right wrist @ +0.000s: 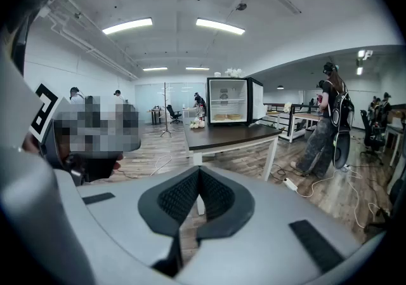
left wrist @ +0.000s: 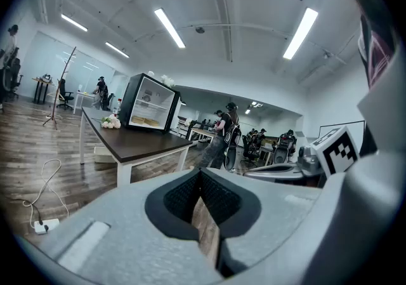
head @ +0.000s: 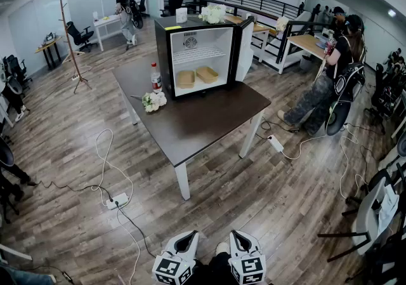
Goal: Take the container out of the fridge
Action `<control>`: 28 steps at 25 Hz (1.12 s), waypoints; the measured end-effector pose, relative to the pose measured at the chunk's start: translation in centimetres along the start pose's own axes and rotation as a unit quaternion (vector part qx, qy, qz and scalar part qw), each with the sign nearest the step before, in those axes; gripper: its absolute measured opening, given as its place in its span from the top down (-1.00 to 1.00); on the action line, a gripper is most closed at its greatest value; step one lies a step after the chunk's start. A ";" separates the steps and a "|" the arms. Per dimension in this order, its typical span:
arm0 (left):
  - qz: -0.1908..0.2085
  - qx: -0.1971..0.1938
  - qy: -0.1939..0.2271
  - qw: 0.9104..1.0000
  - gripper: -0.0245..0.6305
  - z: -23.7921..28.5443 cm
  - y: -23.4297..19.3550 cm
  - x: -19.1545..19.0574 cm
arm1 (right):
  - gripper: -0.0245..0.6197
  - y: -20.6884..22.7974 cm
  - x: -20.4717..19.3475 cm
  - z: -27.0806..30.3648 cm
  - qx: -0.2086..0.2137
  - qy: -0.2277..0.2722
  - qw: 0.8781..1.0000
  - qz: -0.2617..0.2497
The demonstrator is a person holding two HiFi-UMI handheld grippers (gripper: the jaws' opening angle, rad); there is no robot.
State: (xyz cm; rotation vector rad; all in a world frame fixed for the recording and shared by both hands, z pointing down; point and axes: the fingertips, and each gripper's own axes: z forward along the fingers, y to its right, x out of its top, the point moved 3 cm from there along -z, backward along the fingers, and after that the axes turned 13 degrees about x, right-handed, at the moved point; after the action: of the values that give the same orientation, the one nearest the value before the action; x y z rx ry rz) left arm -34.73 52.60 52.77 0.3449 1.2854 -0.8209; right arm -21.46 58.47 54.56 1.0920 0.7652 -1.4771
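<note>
Two tan containers (head: pixel 186 79) lie side by side on the bottom shelf of the fridge (head: pixel 202 41), far ahead of both pairs of jaws. The fridge door (head: pixel 244 49) stands swung open on the right gripper's side. The fridge rests at the far end of the dark surface (head: pixel 196 122), well apart from either gripper.

Left gripper (head: pixel 185 239) and right gripper (head: pixel 240 238) hang close together over the wooden floor (head: pixel 76 169), short of the surface's near end. In the left gripper view the ribbed pads (left wrist: pixel 184 196) are pressed together with nothing between them, and the right gripper's jaws are likewise closed on nothing.

Beside the fridge, on the left gripper's side, stands a bottle (head: pixel 155 77). A small bunch of white flowers (head: pixel 153 101) lies just in front of it, nearer the jaws.
</note>
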 end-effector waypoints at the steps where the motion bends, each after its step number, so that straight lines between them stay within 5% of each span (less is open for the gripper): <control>1: -0.001 0.000 -0.002 1.000 0.90 -0.1 -0.3 -0.1 | 0.90 -0.3 0.0 0.2 0.001 -0.001 1.000 -0.001; 11: -0.019 -0.007 -0.013 1.000 0.90 -1.7 -2.2 -1.4 | 0.90 -2.9 -0.7 0.4 0.015 0.016 1.000 0.019; 19: -0.017 -0.007 -0.005 1.000 0.90 0.2 -3.3 -0.6 | 0.90 -0.7 0.7 1.8 0.003 0.034 0.998 0.043; 28: -0.011 0.063 -0.002 0.998 0.90 5.3 -7.0 1.0 | 0.90 3.8 2.3 7.6 0.019 0.027 0.999 0.044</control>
State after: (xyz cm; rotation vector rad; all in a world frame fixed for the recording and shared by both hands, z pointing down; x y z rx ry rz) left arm -35.90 44.09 54.79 0.4300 1.2383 -0.9242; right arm -19.40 49.93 55.59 1.1827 0.7198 -1.3978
